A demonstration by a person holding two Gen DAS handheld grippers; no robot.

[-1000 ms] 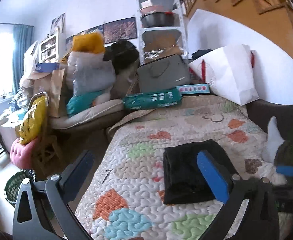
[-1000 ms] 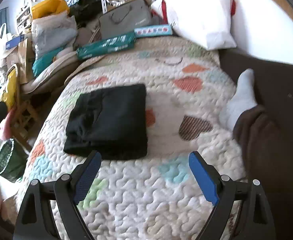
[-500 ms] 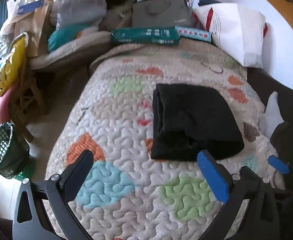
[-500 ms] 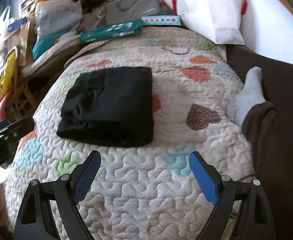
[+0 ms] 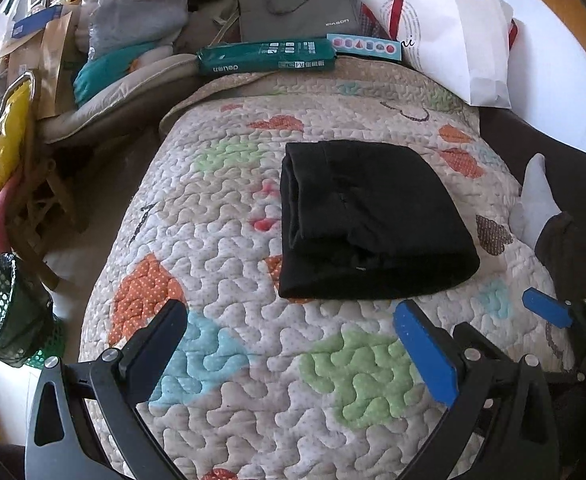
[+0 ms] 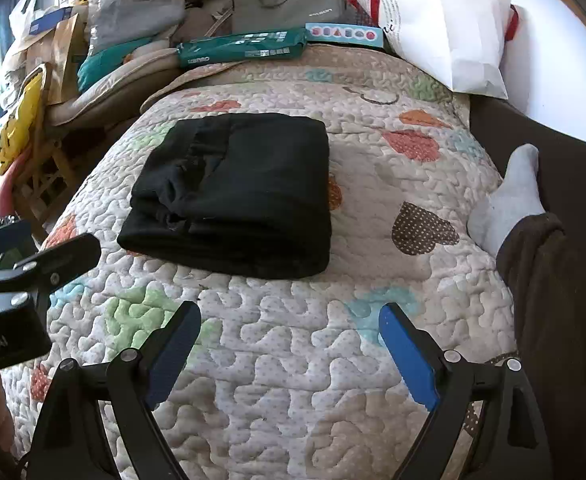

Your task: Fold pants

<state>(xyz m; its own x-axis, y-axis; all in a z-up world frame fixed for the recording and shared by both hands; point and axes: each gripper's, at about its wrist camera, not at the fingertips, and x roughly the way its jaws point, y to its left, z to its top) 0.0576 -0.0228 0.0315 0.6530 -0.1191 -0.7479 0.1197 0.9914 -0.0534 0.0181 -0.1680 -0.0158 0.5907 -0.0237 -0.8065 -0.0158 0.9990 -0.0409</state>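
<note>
Pants [image 5: 367,222] folded, long axis toward far clutter | left gripper [image 5: 289,344], right gripper [image 6: 289,334]: jaws wide, empty

A quilt [image 5: 253,392] with coloured hearts and patches covers the bed. At its far end lie a long green box [image 5: 267,56] and, just beside it, a thin light-blue box [image 5: 363,46] printed with coloured shapes. Behind them stands a grey bag [image 5: 299,10], and to the right a white paper bag [image 5: 459,36] leans at the wall. A white sock [image 6: 509,200] on a foot rests at the quilt's right edge (brown trouser leg [image 6: 553,300] above it). Left of the bed, on the floor, sits a green mesh basket [image 5: 7,306], with a yellow bag [image 5: 3,148] higher up.
</note>
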